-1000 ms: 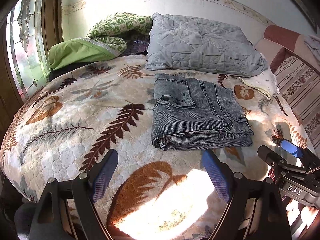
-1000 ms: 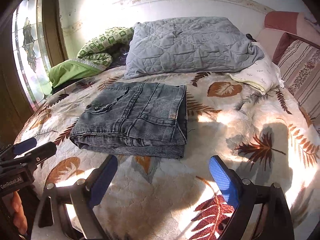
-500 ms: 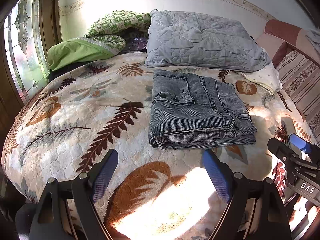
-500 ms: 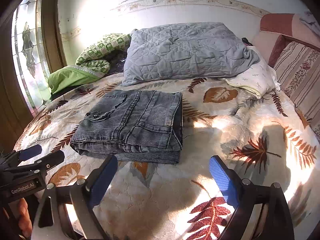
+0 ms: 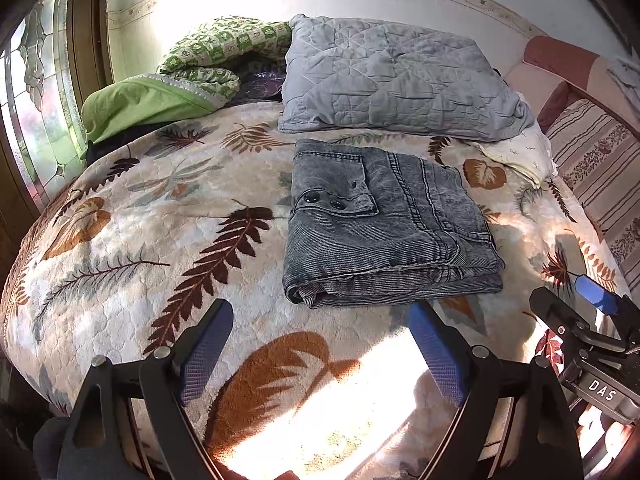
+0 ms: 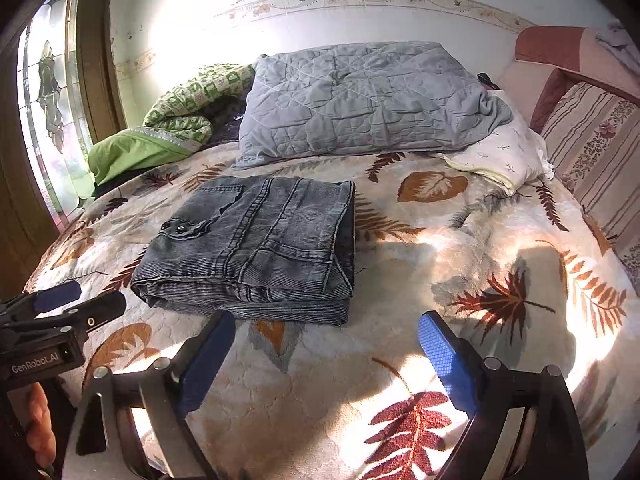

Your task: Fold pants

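**Folded pants lie on the bed, both grippers empty**

The leaf-patterned bedspread (image 5: 168, 248) covers the bed. Behind the pants, against the wall, leans the grey quilted pillow (image 5: 396, 80). The grey denim pants (image 5: 380, 232) lie folded in a compact stack on the bedspread. In front of the pants, apart from them, the left gripper (image 5: 320, 356) and right gripper (image 6: 324, 356) hover with jaws spread wide, gripping nothing.
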The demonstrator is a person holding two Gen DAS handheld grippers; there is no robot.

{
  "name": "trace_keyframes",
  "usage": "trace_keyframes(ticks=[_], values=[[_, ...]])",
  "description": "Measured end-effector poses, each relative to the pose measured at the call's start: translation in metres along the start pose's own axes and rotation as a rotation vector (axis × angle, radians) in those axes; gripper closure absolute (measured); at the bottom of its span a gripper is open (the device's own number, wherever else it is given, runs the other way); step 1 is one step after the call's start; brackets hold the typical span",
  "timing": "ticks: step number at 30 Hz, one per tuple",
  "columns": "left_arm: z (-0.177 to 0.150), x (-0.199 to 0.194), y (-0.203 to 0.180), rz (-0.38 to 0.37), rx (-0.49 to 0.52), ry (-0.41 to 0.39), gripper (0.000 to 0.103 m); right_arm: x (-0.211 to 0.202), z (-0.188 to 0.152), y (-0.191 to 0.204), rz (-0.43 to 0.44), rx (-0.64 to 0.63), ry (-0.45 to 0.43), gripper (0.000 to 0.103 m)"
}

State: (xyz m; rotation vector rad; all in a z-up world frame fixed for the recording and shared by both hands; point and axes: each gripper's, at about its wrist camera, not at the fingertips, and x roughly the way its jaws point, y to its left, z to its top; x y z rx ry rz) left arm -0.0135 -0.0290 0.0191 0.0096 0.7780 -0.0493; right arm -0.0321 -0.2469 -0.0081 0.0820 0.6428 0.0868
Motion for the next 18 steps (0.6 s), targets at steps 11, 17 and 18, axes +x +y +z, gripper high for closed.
trace_keyframes(ticks=[11,17,18], values=[[0.003,0.001,-0.001,-0.023,-0.005,-0.009,0.001,0.002,0.002,-0.006,-0.017,0.026,0.007,0.008],[0.006,0.006,-0.005,-0.043,0.003,0.003,0.000,0.007,0.001,-0.013,-0.040,0.048,0.028,0.008],[0.007,0.007,-0.005,-0.043,0.000,0.004,0.000,0.007,0.001,-0.014,-0.043,0.050,0.032,0.008]])
